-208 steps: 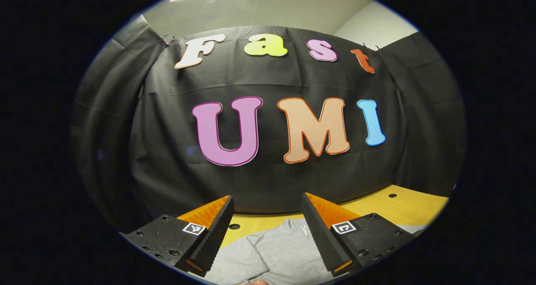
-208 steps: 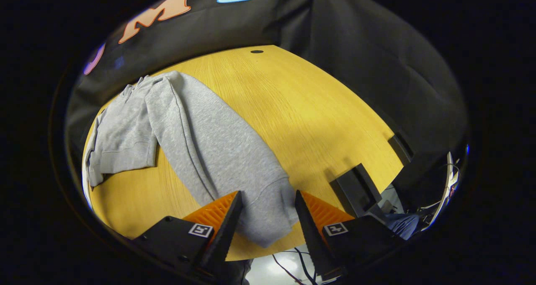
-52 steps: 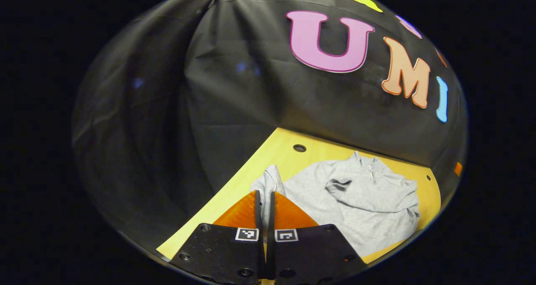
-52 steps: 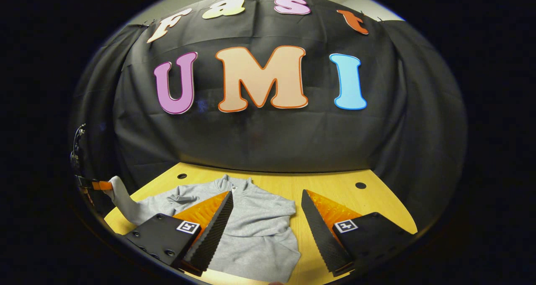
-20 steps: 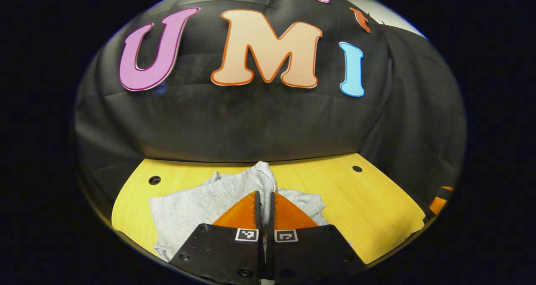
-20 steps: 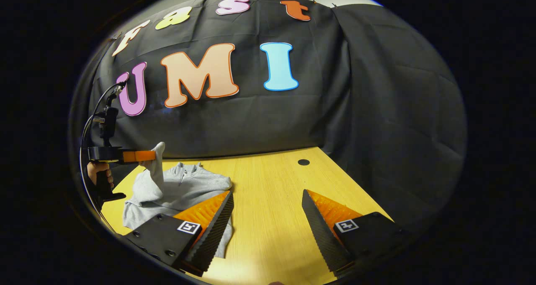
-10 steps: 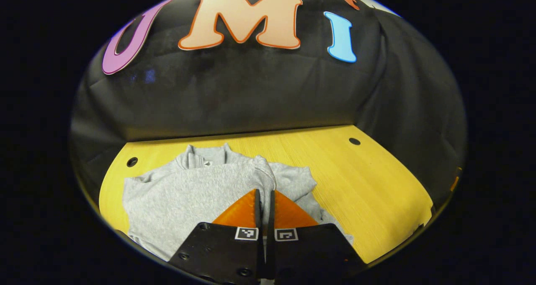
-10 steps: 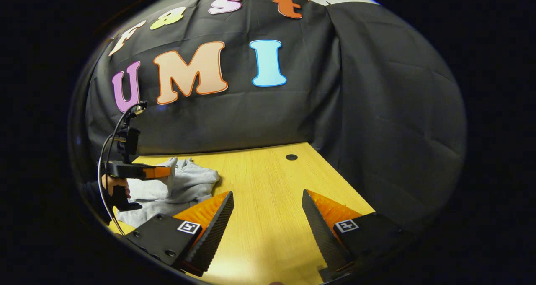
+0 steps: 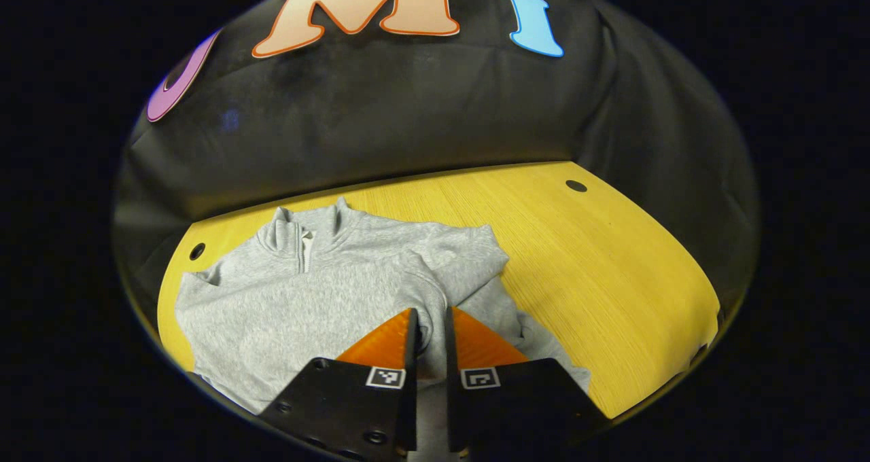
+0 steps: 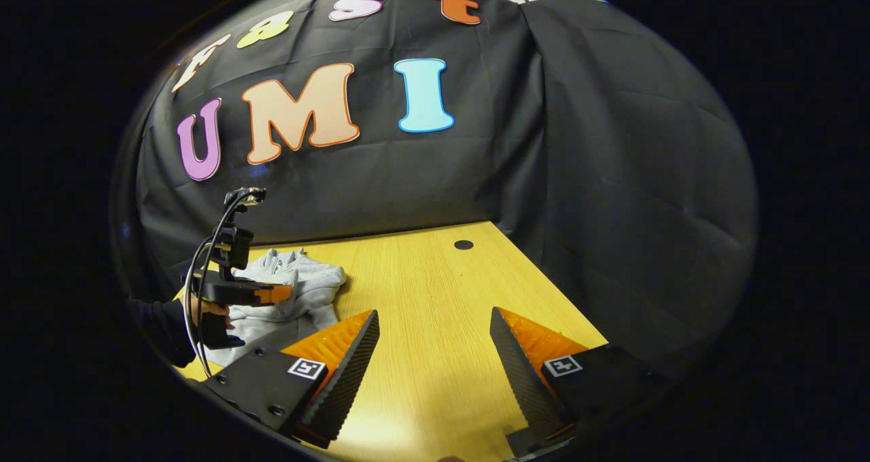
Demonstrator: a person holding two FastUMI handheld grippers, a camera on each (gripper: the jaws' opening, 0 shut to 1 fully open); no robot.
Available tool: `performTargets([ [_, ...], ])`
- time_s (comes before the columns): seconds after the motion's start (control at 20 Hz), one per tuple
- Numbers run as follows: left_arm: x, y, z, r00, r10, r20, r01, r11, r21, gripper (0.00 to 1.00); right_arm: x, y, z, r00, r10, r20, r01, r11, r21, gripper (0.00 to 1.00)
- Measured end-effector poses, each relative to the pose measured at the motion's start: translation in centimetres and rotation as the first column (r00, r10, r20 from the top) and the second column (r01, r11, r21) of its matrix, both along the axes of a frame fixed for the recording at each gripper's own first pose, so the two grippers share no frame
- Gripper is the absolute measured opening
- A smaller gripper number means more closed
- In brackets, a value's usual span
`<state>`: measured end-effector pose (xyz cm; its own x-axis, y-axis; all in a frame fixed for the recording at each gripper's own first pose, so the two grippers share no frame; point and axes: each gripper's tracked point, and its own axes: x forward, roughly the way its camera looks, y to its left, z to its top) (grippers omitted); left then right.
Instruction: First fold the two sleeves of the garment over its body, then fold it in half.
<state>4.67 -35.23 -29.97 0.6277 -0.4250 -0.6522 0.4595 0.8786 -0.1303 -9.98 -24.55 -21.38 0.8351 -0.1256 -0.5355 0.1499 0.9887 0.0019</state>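
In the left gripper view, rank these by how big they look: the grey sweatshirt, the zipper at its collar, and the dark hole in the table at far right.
1. Grey sweatshirt
2. Zipper
3. Table hole, though it's farther away, so the last two are unsure.

No readable text, brand or number shows on the sweatshirt [image 9: 319,292] or the worktop [image 9: 598,258]. The only signs are small square black-and-white coded markers, one on each finger base of the left hand-held gripper [image 9: 428,326] in the left gripper view and of the right hand-held gripper [image 10: 435,353] in the right gripper view; they carry patterns, not letters.
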Motion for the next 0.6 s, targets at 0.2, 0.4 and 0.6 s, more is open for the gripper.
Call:
performTargets([
  [0.2, -0.4, 0.0, 1.6, 1.0, 0.011, 0.024, -0.01, 0.999, -0.049, 0.46, 0.9, 1.4, -0.5, 0.999, 0.039, -0.002, -0.039, 0.999, 0.022, 0.96],
  [0.4, -1.1, 3.1, 4.2, 0.995, 0.072, 0.075, -0.068, 0.996, -0.063, 0.97, 2.4, 3.8, -0.4, 0.995, 0.092, 0.042, -0.092, 0.996, 0.0, 0.99],
  [0.6, -1.8, 9.2, 7.0, 0.976, 0.166, 0.139, -0.157, 0.985, -0.073, 0.96, 3.7, 8.2, -2.0, 0.98, 0.2, 0.021, -0.201, 0.979, 0.023, 0.96],
])
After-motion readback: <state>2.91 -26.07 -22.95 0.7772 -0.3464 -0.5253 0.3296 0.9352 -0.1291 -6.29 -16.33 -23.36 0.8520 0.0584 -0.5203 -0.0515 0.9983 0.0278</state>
